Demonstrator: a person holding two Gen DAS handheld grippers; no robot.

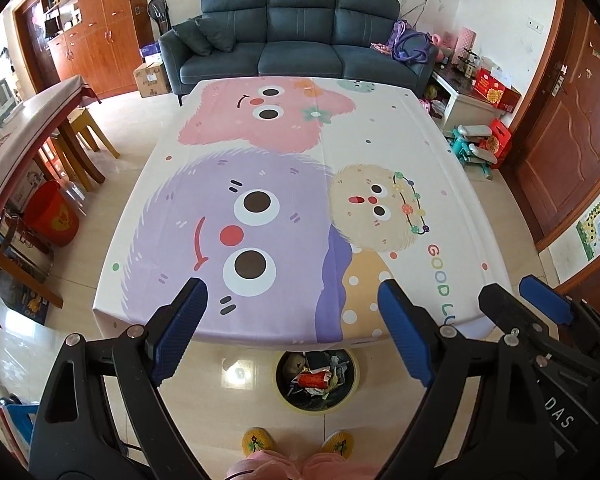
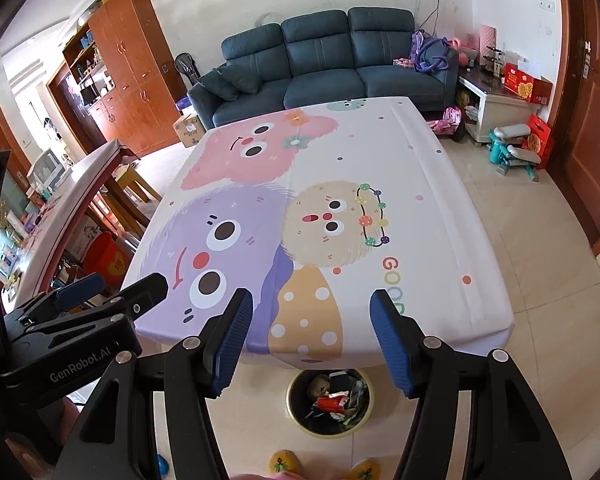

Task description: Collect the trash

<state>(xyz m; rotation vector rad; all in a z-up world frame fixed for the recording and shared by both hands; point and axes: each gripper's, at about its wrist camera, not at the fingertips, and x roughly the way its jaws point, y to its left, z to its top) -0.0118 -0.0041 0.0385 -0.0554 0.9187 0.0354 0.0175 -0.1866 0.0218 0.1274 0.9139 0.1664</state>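
Near rim of the trash bin is partly tucked under the tabletop edge; its contents are a jumble, only a red wrapper and crumpled foil-like scraps can be made out. The bin stands on the floor, just in front of two yellow slippers, cut off by the frame bottom with a bit of pink clothing. Left gripper: both blue pads spread wide, nothing between them. Right gripper: likewise spread, empty; each gripper shows at the edge of the other's view. One tabletop, covered by a cartoon cloth with no loose items on it. Beyond it one dark sofa, a wooden cabinet at left, one red bucket under a side table.
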